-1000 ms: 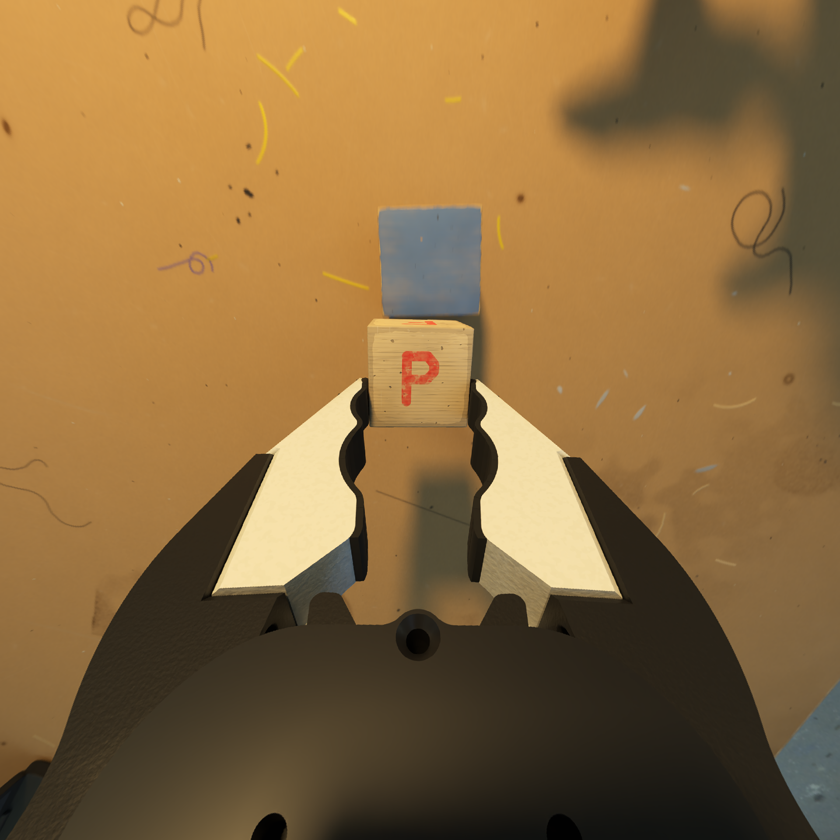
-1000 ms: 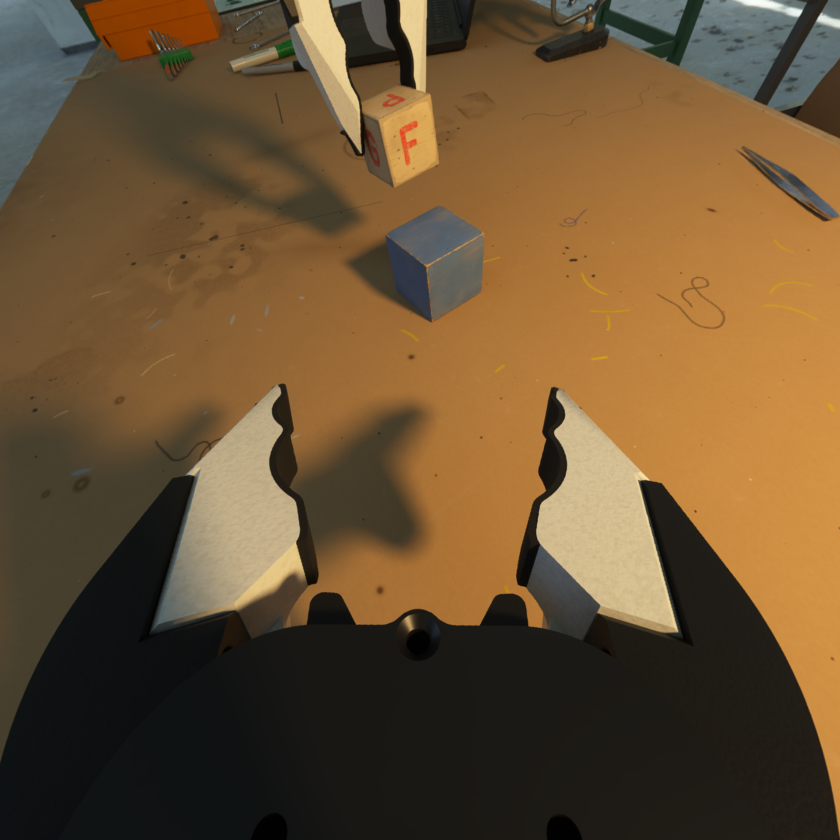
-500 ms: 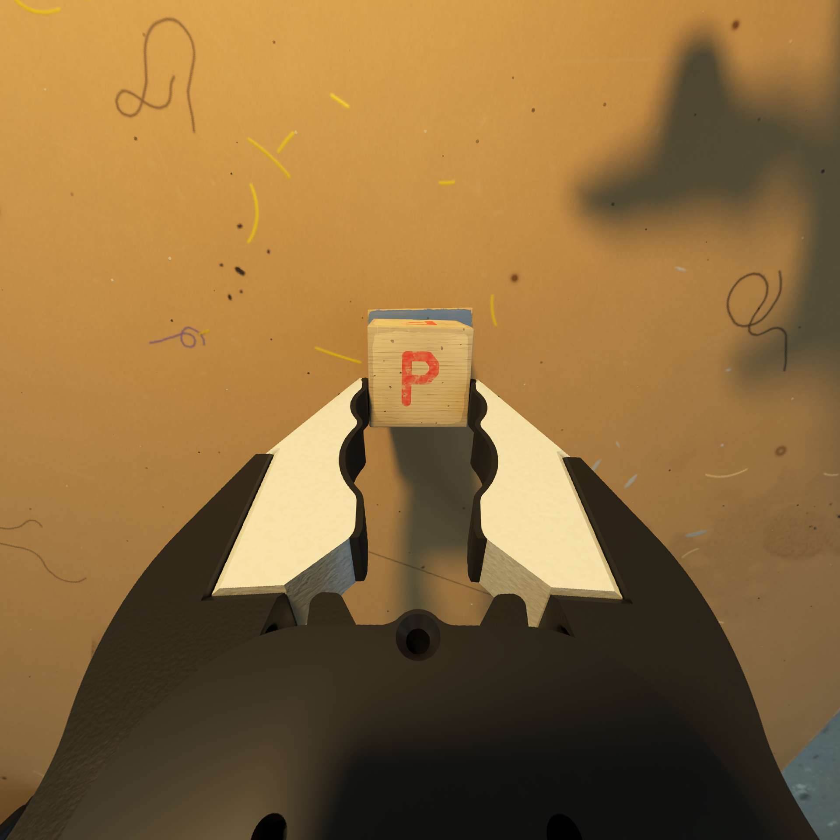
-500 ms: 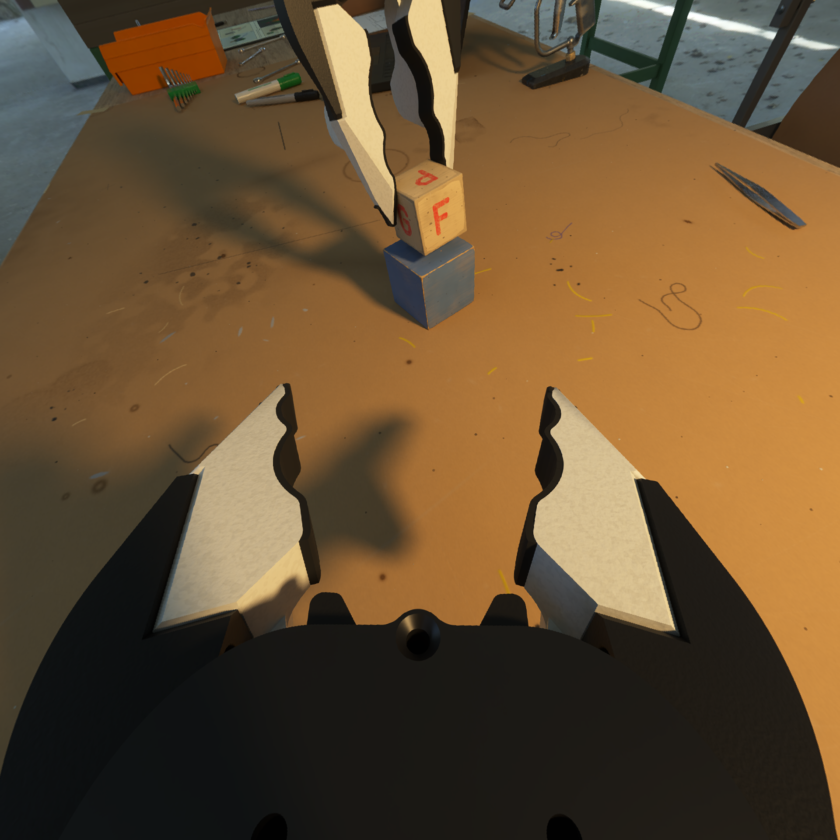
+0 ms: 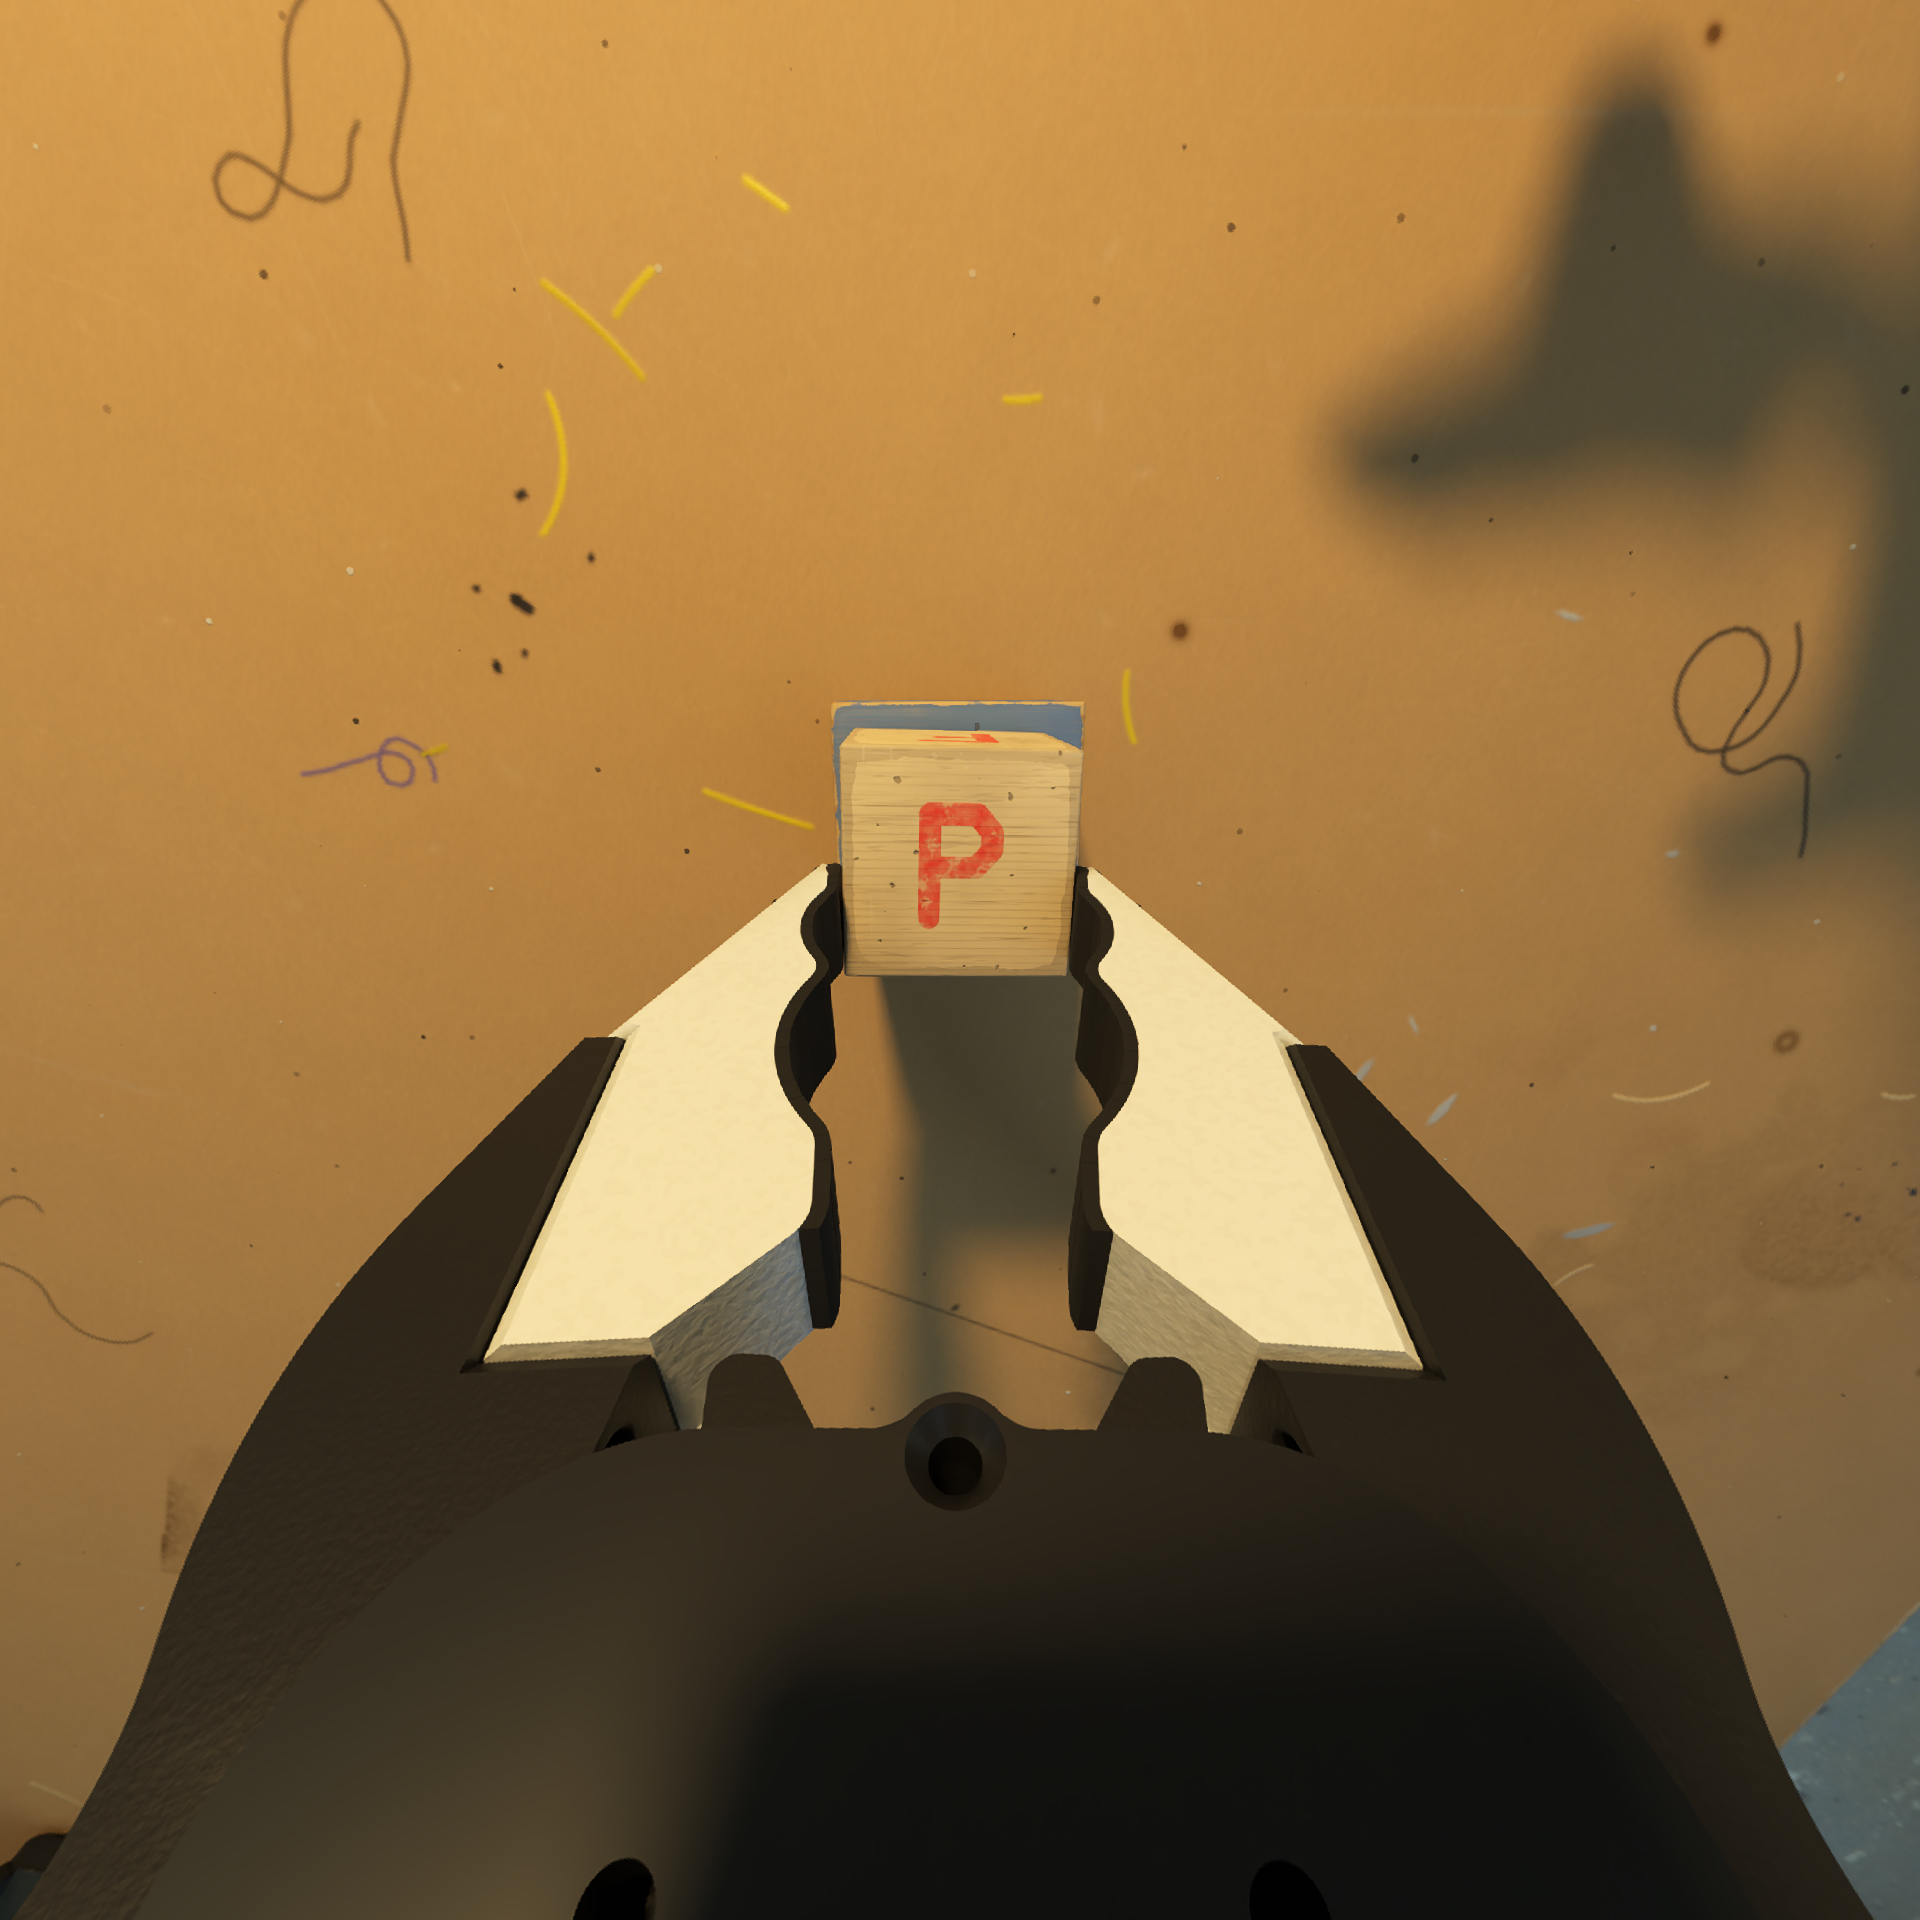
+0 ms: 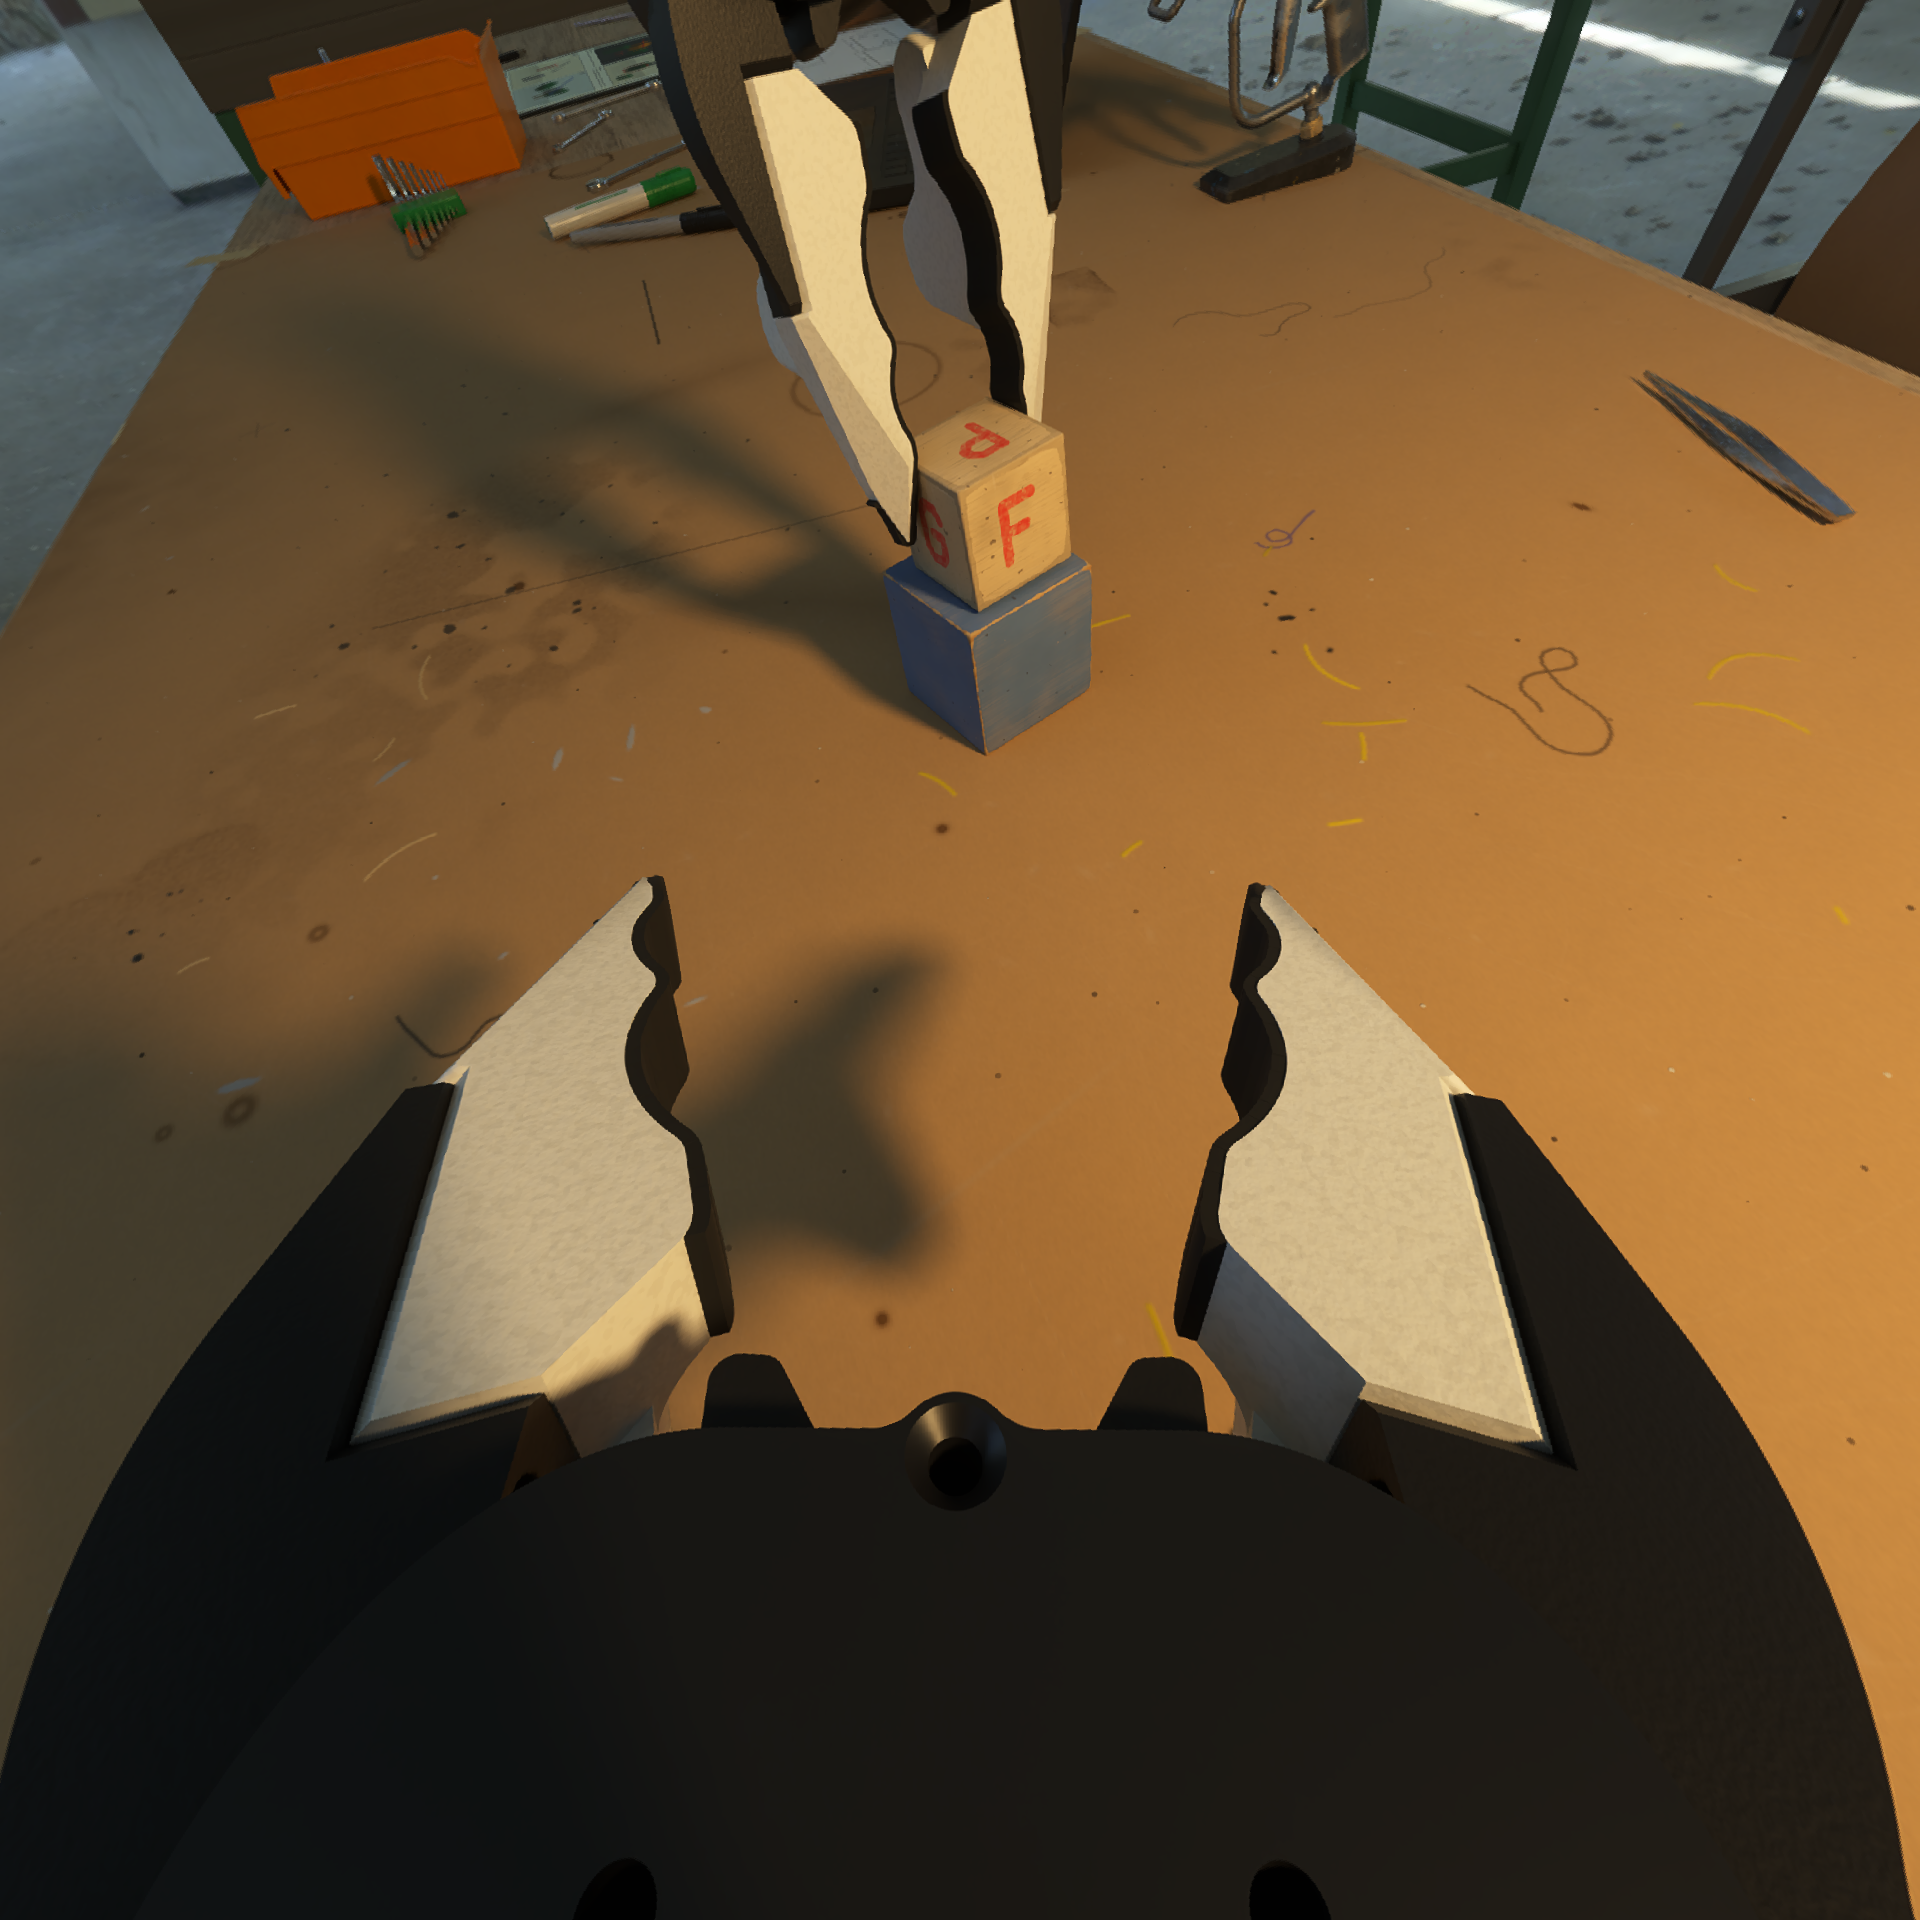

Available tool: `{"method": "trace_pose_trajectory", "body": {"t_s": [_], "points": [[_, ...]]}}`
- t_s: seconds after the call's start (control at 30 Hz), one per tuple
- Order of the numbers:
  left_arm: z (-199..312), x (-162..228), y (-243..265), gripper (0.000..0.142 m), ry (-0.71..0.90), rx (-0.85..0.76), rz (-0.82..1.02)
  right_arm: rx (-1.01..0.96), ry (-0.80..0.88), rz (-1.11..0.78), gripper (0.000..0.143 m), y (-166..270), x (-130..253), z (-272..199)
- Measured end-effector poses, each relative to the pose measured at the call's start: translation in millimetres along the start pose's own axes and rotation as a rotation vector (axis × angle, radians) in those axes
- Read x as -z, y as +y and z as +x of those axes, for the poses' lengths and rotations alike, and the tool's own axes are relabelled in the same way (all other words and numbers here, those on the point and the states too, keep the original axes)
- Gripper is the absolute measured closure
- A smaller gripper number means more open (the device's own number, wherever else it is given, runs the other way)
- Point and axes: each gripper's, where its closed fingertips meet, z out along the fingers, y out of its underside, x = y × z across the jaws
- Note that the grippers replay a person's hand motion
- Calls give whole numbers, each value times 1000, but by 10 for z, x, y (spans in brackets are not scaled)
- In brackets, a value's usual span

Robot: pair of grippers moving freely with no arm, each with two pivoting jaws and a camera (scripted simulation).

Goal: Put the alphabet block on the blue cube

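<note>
The wooden alphabet block [image 5: 956, 862] with red letters sits between the fingertips of my left gripper [image 5: 956, 914], which is shut on it and points straight down. Only a thin blue strip of the blue cube [image 5: 956, 719] shows behind the block there. In the right wrist view the block [image 6: 992, 514] rests on top of the blue cube [image 6: 997, 665], with the left gripper [image 6: 961, 468] still clamped on its sides from above. My right gripper [image 6: 951, 904] is open and empty, low over the table in front of the stack.
The brown worktable [image 6: 416, 727] carries an orange box [image 6: 384, 114], a green drill-bit set [image 6: 421, 203] and markers [image 6: 623, 203] at the far left, a clamp [image 6: 1278, 156] at the far right, and a dark flat blade [image 6: 1745, 447] at the right edge.
My left gripper carried the block over the blue cube and lowered it until it rests on the cube's top. The right gripper stayed open and drew slightly back.
</note>
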Motion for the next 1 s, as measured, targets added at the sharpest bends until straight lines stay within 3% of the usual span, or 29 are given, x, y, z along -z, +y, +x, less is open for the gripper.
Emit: {"method": "trace_pose_trajectory", "body": {"t_s": [0.7,0.83,1.0], "points": [[-5,-5,-6,99,20,18,40,-8,-18,-16,35,36,-48,-25],[-19,55,6,75,10,22,77,-8,-22,-17,34,40,-54,-32],[-96,418,297,69,-49,1,158,-4,-24,-15,34,36,-44,-40]]}}
